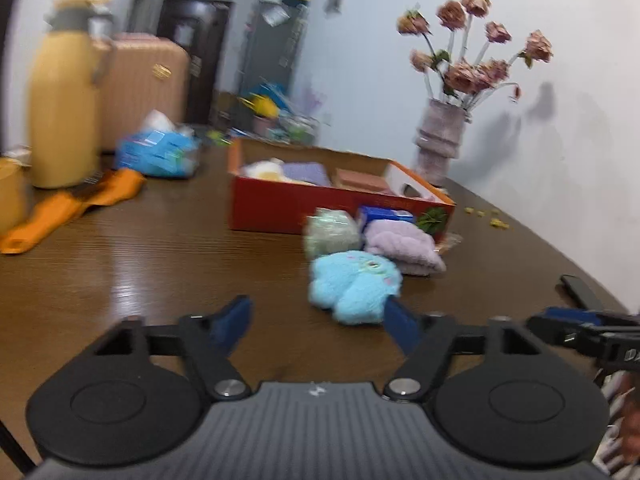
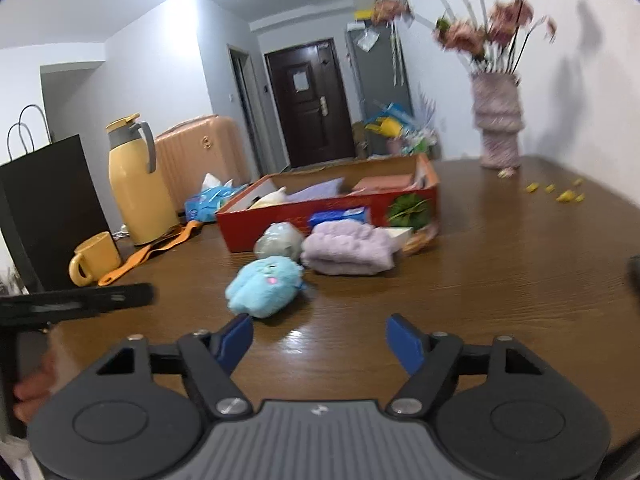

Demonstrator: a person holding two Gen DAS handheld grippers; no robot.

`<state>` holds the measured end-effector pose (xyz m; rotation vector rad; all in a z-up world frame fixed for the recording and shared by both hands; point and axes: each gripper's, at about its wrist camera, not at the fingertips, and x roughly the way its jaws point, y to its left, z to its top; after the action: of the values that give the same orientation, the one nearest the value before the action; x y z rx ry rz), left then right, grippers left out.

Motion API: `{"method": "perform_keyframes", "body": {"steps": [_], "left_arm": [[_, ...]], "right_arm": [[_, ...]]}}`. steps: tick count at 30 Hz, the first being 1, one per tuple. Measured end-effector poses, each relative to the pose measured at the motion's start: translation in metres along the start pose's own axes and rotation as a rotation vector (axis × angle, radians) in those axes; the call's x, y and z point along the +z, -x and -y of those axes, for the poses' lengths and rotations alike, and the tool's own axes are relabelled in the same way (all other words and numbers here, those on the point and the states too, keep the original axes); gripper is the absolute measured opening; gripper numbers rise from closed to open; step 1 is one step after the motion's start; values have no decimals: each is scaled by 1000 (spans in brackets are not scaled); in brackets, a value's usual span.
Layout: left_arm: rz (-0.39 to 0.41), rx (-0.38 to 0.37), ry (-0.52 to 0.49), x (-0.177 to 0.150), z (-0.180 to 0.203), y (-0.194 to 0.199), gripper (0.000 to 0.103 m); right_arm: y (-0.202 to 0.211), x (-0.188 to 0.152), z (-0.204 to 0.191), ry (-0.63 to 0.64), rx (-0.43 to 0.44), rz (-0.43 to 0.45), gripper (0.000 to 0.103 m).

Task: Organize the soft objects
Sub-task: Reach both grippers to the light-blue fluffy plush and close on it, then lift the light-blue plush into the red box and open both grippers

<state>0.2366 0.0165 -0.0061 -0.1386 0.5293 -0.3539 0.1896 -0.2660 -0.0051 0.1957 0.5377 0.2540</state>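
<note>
Left gripper (image 1: 318,326) jaws apart, empty, over glossy wood-grain tabletop (image 1: 160,248); fluffy blue plush toy (image 1: 354,284) lies just ahead, near its right blue pad. Right gripper (image 2: 320,340) likewise apart, holding nothing. Folded lilac towel (image 2: 346,252) sits against red cardboard box (image 2: 288,220).

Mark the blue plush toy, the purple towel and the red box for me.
blue plush toy (image 2: 264,288): right wrist view, middle of body.
purple towel (image 2: 346,248): right wrist view, top fold.
red box (image 2: 288,220): right wrist view, front wall.
</note>
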Motion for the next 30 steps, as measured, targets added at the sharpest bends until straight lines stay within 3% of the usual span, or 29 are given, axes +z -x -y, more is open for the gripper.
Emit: {"method": "perform_keyframes", "body": {"steps": [1, 4, 7, 10, 15, 22, 30], "left_arm": [[-24, -36, 17, 4, -3, -15, 50], [-97, -68, 99, 16, -15, -57, 46], [-92, -85, 104, 25, -21, -83, 46], [-171, -112, 190, 27, -35, -113, 46], [-203, -223, 314, 19, -49, -127, 33], [-200, -208, 325, 15, -39, -112, 29], [-189, -205, 277, -25, 3, -35, 29]], "right_arm": [[-11, 3, 0, -17, 14, -12, 64], [-50, 14, -1, -85, 66, -49, 52], [-88, 23, -1, -149, 125, -80, 50], [-118, 26, -4, -190, 148, -108, 49], [-154, 22, -1, -262, 138, -154, 38], [-150, 19, 4, -277, 170, -155, 33], [-65, -9, -10, -160, 179, -142, 33]]}}
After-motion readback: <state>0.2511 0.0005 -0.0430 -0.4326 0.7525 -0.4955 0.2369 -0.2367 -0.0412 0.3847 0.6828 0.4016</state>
